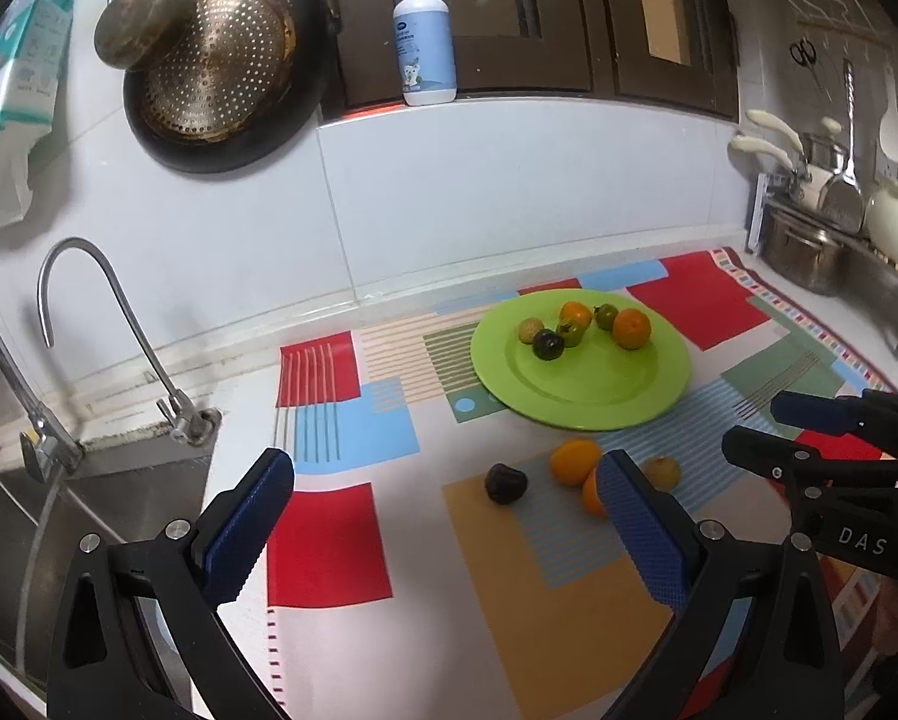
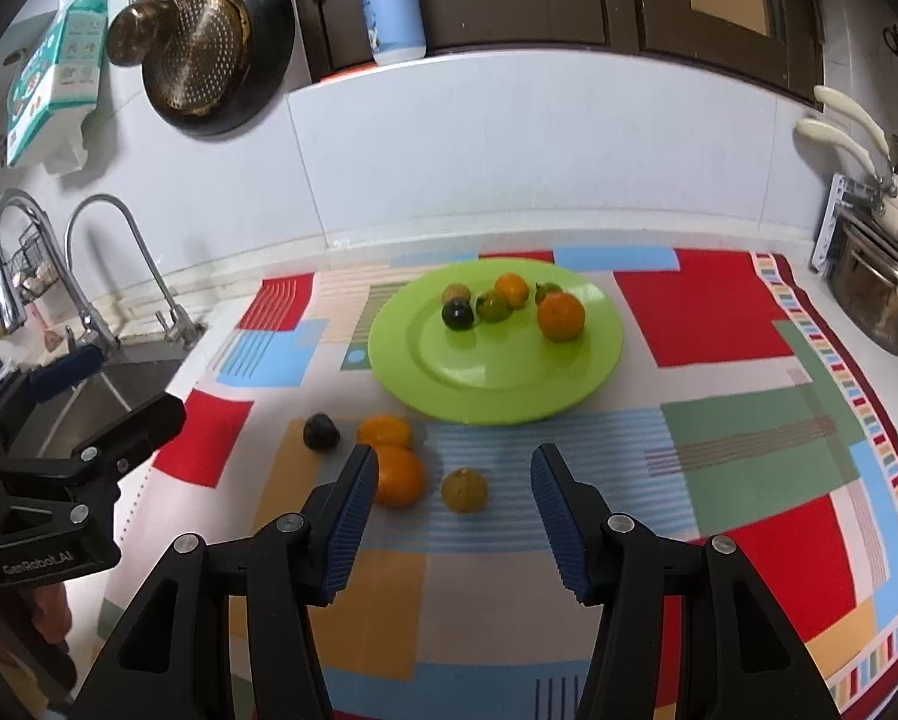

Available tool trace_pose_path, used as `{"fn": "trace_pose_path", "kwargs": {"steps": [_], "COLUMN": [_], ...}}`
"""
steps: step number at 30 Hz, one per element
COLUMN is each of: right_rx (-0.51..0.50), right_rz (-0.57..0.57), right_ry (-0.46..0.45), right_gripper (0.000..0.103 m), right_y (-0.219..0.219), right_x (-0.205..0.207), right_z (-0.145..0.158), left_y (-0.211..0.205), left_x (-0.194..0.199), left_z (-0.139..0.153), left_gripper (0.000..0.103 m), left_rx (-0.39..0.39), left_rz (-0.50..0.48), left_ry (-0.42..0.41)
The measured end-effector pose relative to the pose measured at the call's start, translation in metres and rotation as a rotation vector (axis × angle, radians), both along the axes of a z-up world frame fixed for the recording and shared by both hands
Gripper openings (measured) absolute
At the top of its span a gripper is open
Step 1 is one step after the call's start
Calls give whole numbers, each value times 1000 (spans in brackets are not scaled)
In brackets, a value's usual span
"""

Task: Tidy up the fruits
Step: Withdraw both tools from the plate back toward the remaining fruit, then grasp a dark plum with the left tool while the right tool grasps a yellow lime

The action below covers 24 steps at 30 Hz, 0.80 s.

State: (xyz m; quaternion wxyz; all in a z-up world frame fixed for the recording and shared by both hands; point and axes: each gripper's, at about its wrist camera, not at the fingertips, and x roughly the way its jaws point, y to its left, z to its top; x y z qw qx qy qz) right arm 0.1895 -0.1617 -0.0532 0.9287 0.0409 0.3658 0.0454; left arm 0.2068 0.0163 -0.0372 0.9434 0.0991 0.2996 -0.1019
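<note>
A: In the left wrist view, the lower orange (image 1: 593,495) on the mat is half hidden behind the left gripper's blue pad (image 1: 641,531).

B: And the small fruits at the back of the plate (image 2: 593,354)?

A: Too small to tell their kind. The pot (image 2: 881,294) is cut off by the right edge.
</note>
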Motion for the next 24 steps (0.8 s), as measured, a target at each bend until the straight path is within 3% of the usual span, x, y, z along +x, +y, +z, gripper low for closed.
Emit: {"fn": "trace_pose_path", "kwargs": {"steps": [10,24], "right_rx": [-29,-23], "right_rz": [-5,7], "right_ry": [53,141], "right_gripper": [54,53], "right_y": [6,7], "right_x": [6,32], "right_z": [-21,-50], "left_y": [3,-6], "left_x": [11,44], "left_z": [-22,-61], "left_gripper": [98,78], "left_rx": [19,23], "left_rz": [-49,-128], "left_ry": [34,162]}}
